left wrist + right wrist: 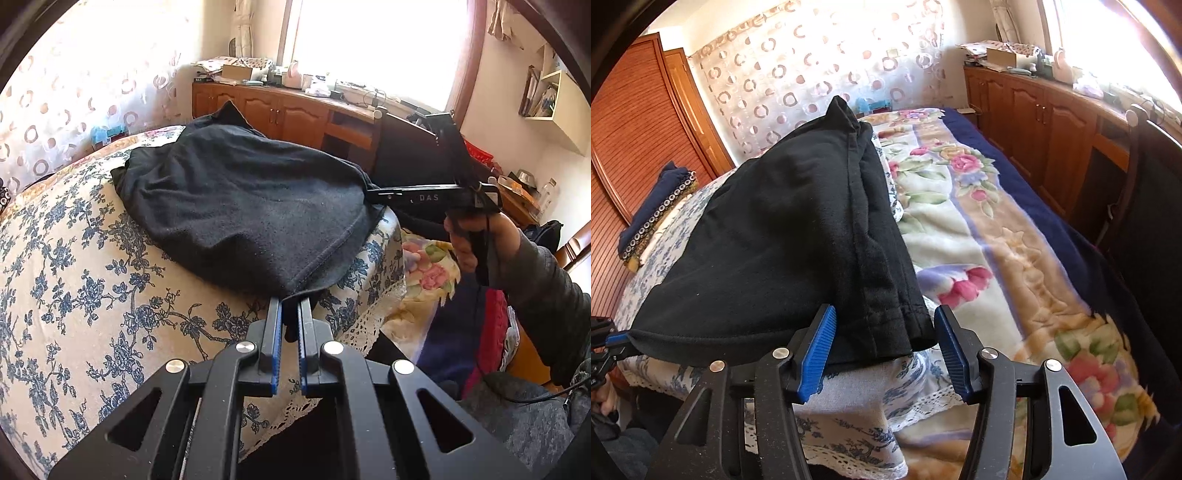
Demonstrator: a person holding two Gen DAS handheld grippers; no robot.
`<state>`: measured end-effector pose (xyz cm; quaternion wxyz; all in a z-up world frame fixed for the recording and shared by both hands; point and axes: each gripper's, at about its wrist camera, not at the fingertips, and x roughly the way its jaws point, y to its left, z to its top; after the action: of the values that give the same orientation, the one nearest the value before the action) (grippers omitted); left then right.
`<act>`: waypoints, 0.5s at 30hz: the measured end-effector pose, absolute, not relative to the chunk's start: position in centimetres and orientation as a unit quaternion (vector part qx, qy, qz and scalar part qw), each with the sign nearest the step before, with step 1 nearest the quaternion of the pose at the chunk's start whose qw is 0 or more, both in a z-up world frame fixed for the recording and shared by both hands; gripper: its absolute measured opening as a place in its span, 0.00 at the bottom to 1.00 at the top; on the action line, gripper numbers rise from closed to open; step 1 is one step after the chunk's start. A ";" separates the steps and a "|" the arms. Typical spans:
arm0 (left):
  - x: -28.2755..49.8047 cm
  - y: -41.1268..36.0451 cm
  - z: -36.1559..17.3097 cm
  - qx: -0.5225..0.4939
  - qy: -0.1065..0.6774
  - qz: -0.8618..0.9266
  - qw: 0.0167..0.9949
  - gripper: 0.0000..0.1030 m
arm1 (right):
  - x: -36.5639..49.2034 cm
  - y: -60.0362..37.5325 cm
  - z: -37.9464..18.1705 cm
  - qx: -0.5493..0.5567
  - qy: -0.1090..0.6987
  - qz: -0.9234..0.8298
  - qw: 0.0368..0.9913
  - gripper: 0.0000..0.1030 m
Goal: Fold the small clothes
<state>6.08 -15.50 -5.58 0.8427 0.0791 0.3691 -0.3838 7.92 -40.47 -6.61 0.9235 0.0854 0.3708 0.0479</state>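
The left claw [290, 301] is pinched nearly closed, while the right claw [884, 338] gapes with fingers apart.

**Lighting and picture quality**

Strong daylight enters through the window [373, 44], blown out to white glare in both views. The patterned curtain [820, 74] is washed pale. Fisheye bending and dark vignetting mark the edges. Focus is generally sharp.

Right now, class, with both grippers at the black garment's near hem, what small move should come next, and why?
Probably close the right gripper on the black garment: its jaws stand open around the hem corner, while the left gripper is already shut on the hem.
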 end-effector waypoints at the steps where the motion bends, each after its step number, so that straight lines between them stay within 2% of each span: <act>1: 6.1 -15.5 -5.6 0.080 0.369 -0.384 0.843 0.08 | 7.8 -40.5 -6.6 0.086 0.370 0.052 0.923 0.51; 2: 6.1 -15.5 -5.6 0.080 0.369 -0.384 0.843 0.08 | 7.7 -40.5 -6.7 0.087 0.369 0.057 0.924 0.42; 4: 6.1 -15.6 -5.5 0.080 0.368 -0.384 0.843 0.08 | 7.4 -40.6 -6.7 0.089 0.367 0.065 0.924 0.35; 5: 6.0 -15.6 -5.4 0.080 0.366 -0.384 0.844 0.08 | 7.2 -40.7 -6.7 0.085 0.365 0.060 0.925 0.28; 6: 5.9 -15.6 -5.1 0.079 0.363 -0.385 0.845 0.08 | 7.1 -40.9 -6.6 0.079 0.363 0.054 0.927 0.15; 7: 5.9 -15.6 -4.9 0.078 0.360 -0.385 0.846 0.08 | 6.9 -41.0 -6.5 0.076 0.359 0.050 0.929 0.09; 15: 9.8 -13.8 -0.2 0.024 0.325 -0.389 0.862 0.08 | 5.9 -41.2 -2.9 0.077 0.307 0.096 0.944 0.08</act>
<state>9.82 -13.81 -0.22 0.8618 0.0240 0.3252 -0.3886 5.93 -41.17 -2.94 0.9435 0.0773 0.3075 0.0964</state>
